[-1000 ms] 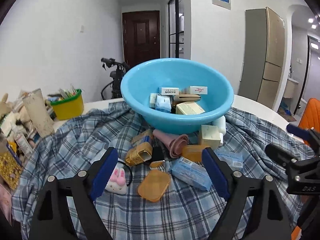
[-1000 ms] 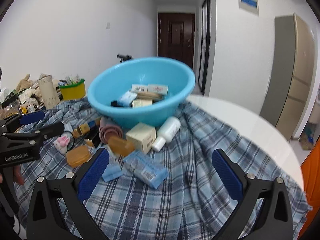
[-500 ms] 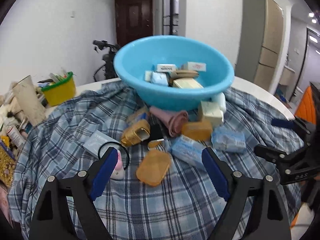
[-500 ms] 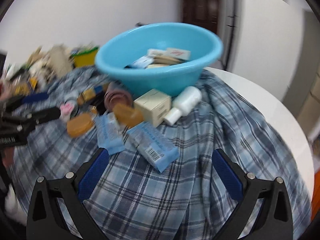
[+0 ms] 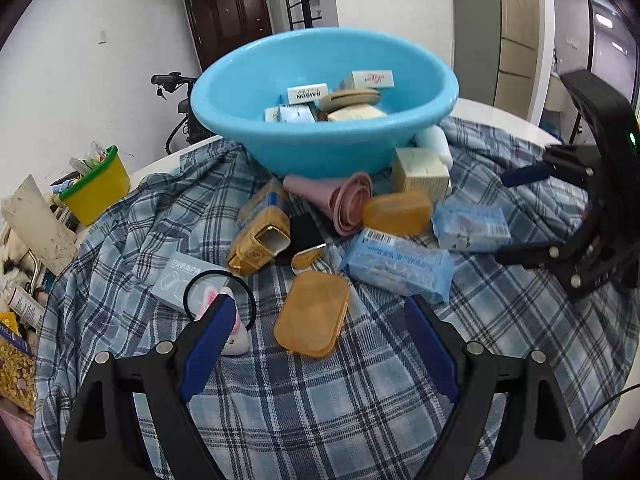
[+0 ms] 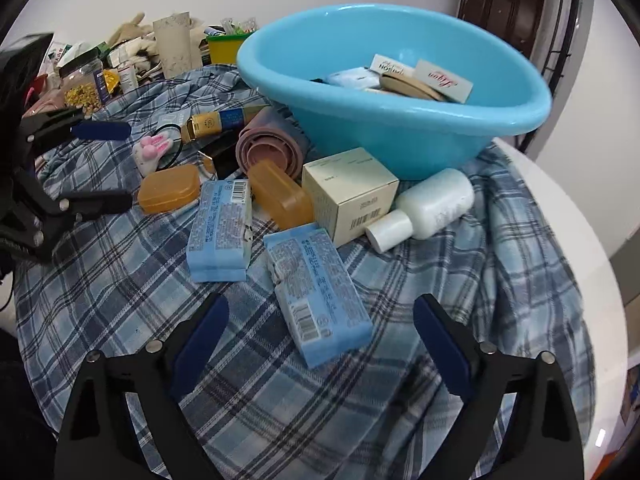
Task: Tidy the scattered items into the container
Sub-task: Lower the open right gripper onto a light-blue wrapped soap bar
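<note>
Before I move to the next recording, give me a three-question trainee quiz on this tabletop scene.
1. True or false: the round light-blue plastic basin is empty.
2. Which lies nearest between the right gripper jaws? A) white plastic bottle B) light-blue wrapped pack C) cream cardboard box
3. Fill in: the flat orange plastic case lies ahead of the ___ gripper.

Key: 1 false; 2 B; 3 left.

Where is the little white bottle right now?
In the right wrist view the white bottle lies on its side on the plaid cloth, right of the cream box and just in front of the blue bowl.
</note>
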`<state>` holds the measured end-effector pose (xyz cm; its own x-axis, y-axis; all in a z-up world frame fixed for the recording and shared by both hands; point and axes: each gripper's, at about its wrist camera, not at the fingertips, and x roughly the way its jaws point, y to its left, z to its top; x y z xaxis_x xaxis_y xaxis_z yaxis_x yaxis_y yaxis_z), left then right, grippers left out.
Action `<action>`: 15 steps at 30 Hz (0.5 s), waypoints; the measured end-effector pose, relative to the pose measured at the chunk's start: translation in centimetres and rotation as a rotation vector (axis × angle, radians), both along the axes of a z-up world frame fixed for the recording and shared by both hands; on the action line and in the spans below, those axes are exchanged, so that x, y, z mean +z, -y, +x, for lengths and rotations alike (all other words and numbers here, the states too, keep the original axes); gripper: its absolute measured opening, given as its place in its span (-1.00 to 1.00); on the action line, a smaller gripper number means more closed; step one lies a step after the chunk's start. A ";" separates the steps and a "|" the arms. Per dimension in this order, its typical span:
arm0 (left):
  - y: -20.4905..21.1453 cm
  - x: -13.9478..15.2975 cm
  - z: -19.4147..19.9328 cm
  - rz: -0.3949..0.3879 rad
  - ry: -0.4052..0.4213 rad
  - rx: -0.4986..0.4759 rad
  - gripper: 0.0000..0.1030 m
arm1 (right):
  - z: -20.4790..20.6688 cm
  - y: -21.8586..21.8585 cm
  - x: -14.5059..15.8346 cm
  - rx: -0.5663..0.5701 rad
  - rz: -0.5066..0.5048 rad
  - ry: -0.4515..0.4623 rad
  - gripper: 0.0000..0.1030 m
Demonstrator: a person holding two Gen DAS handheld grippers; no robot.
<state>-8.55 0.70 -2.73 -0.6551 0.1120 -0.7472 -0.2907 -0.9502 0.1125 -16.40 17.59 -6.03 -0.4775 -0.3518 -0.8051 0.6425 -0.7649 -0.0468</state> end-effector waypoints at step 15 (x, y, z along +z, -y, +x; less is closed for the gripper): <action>-1.0 -0.6 -0.1 0.003 0.028 -0.021 0.71 | 0.2 0.7 -1.6 0.077 0.027 0.030 -0.23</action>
<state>-8.68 1.75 -3.36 -0.6316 0.1275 -0.7648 -0.3134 -0.9442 0.1015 -16.23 16.90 -7.60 -0.4252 -0.3642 -0.8286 0.7010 -0.7116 -0.0469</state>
